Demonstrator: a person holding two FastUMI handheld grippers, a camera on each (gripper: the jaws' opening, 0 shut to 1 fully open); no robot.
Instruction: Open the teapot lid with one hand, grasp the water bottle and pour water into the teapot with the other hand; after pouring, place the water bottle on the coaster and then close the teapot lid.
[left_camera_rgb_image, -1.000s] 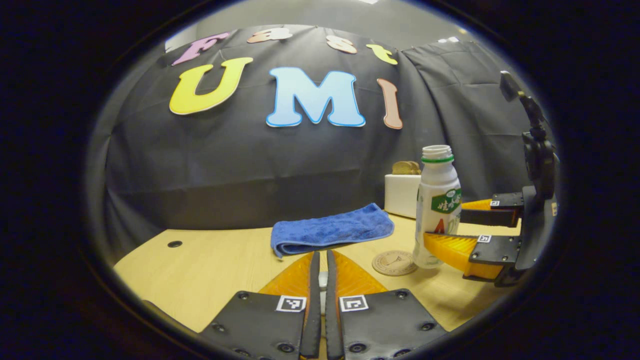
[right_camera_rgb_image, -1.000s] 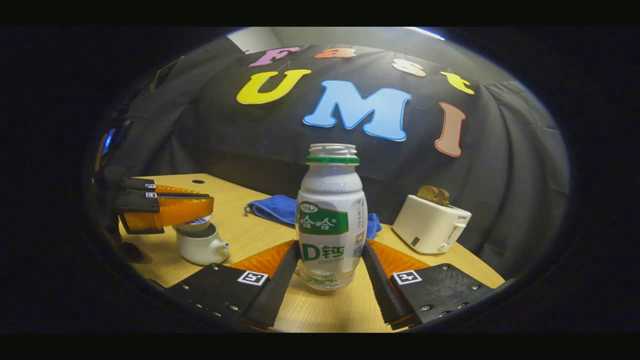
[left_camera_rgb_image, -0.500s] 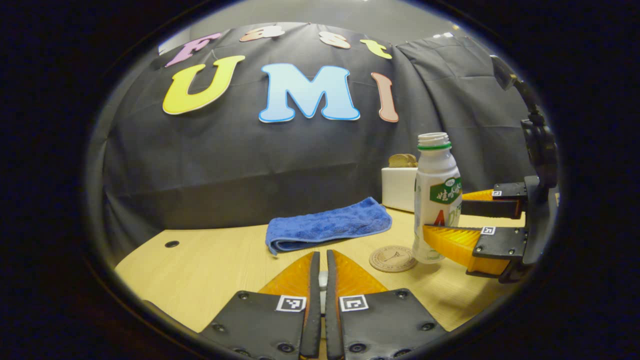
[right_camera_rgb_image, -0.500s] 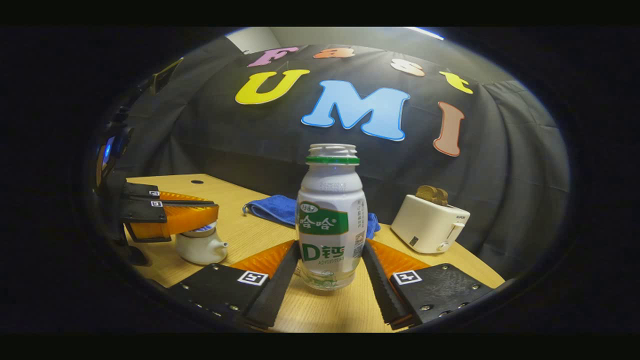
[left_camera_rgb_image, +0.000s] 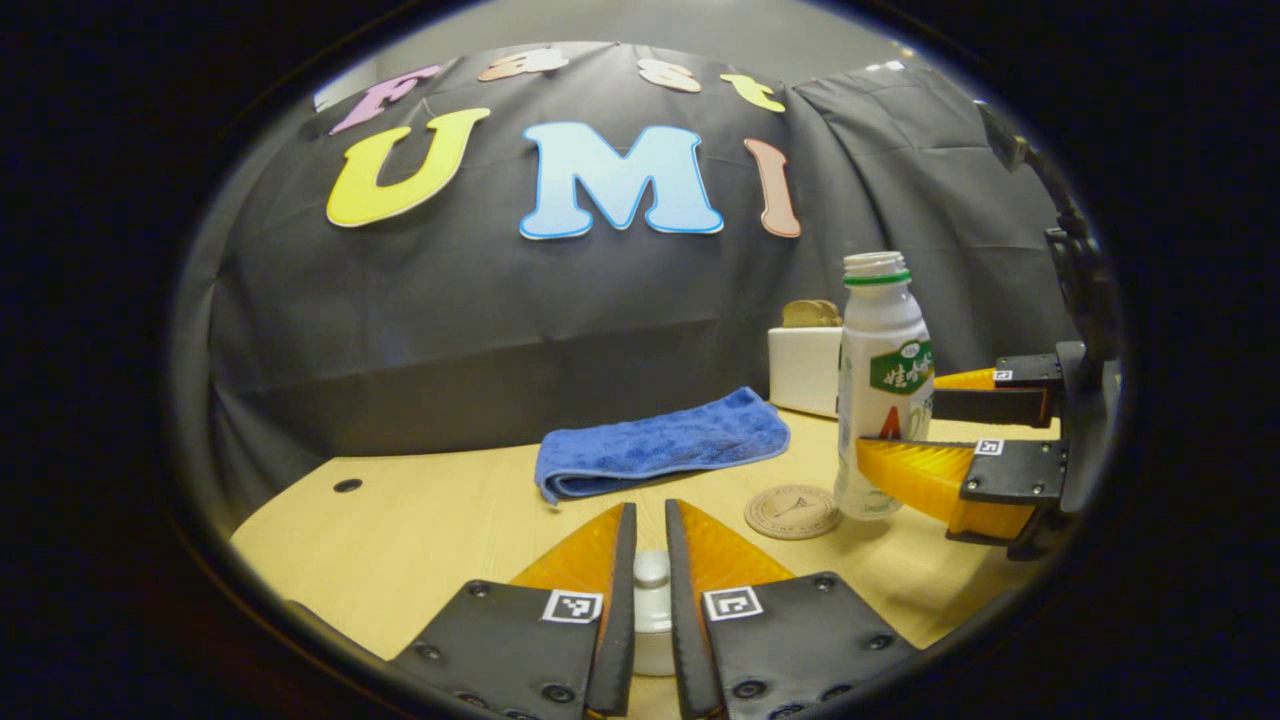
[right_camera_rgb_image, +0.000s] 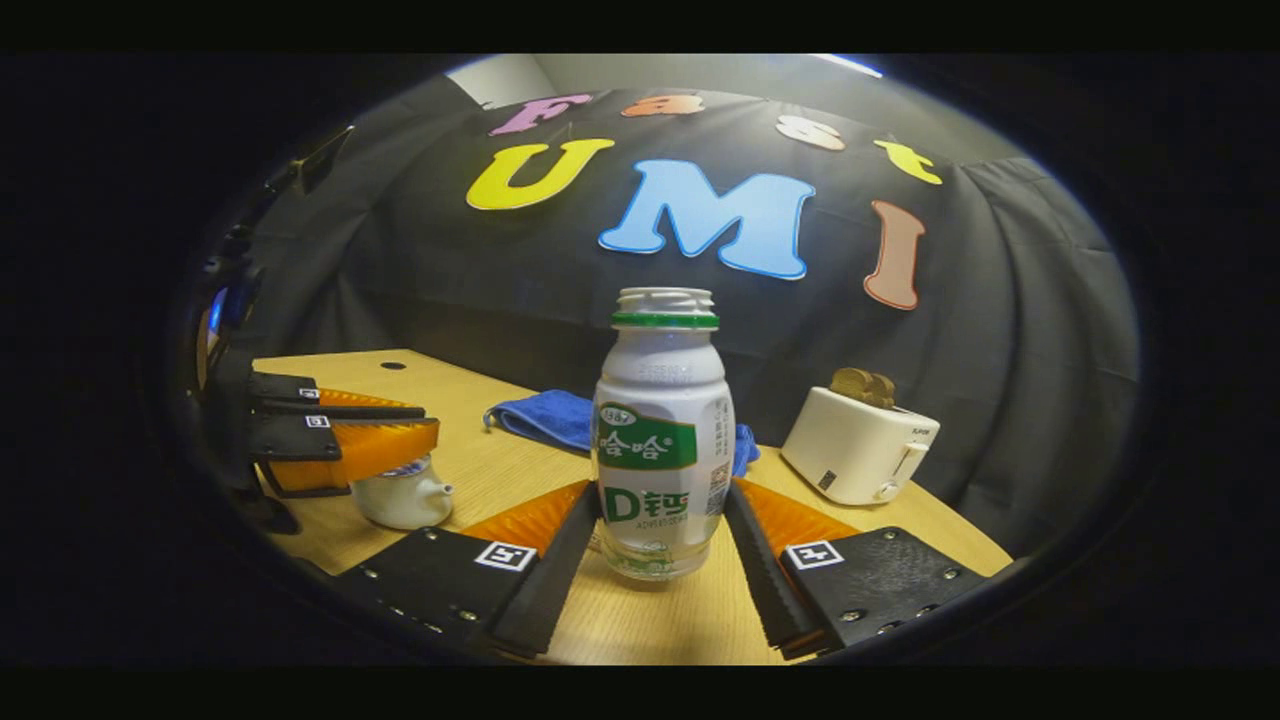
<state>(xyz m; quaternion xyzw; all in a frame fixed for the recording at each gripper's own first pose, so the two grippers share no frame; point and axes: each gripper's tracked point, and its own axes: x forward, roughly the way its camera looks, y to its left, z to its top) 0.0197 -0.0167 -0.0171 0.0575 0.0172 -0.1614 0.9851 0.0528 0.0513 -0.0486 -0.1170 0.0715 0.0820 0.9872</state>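
Pale wooden table with a small dark hole near its far left edge, folded blue terry towel, round cork coaster, white toaster, small white ceramic teapot

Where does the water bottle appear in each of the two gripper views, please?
Left gripper view: the water bottle stands right of centre, beside the coaster, between the right gripper fingers.
Right gripper view: the bottle stands dead centre, between that gripper's own fingers.
Shared landmark: the blue towel, lying behind the bottle.
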